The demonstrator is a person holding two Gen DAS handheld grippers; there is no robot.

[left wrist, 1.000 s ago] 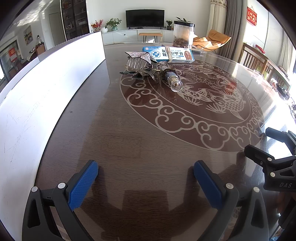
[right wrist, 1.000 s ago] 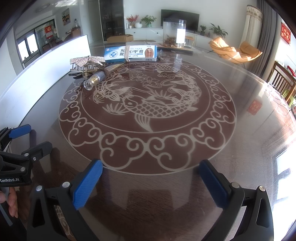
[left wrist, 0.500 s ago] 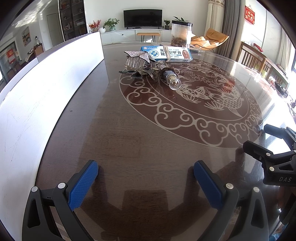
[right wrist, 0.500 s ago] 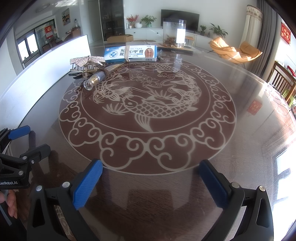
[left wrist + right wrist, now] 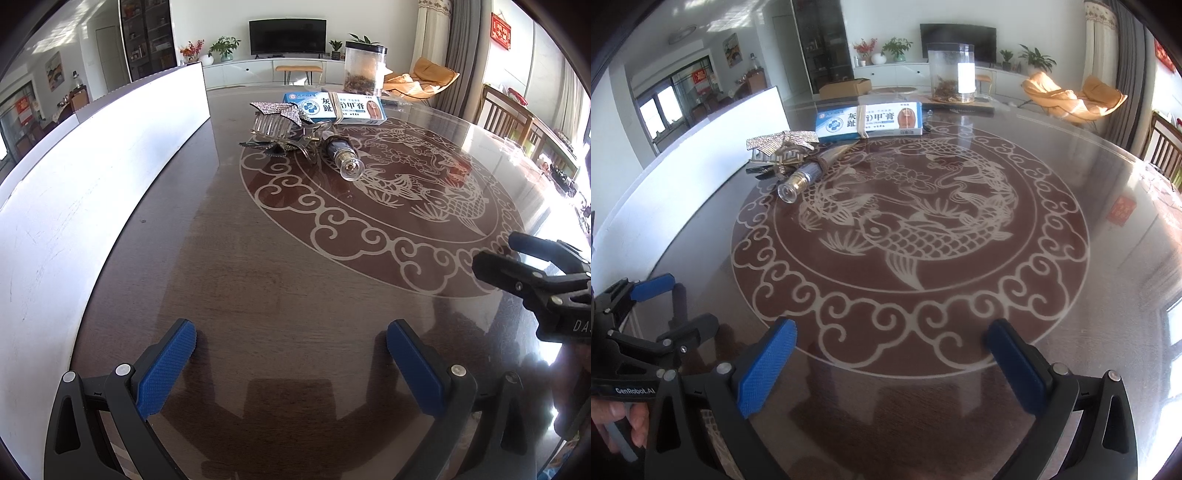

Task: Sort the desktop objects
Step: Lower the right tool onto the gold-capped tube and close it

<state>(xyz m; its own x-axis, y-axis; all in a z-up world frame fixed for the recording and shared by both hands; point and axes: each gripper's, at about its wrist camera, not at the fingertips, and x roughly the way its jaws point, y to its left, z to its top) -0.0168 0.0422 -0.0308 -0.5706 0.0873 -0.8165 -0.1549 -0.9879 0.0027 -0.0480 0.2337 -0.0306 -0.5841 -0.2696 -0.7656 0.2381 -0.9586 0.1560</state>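
Both your left gripper (image 5: 291, 343) and right gripper (image 5: 890, 343) hang spread and empty, while the hair clip (image 5: 275, 120) near the tabletop's far edge partly hides the small bottle (image 5: 341, 155).

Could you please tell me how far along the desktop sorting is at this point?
Nothing looks sorted yet: the hair clip, small bottle and medicine box sit clustered together. Nothing is in hand; the left gripper and right gripper are open and empty. All sorting remains.
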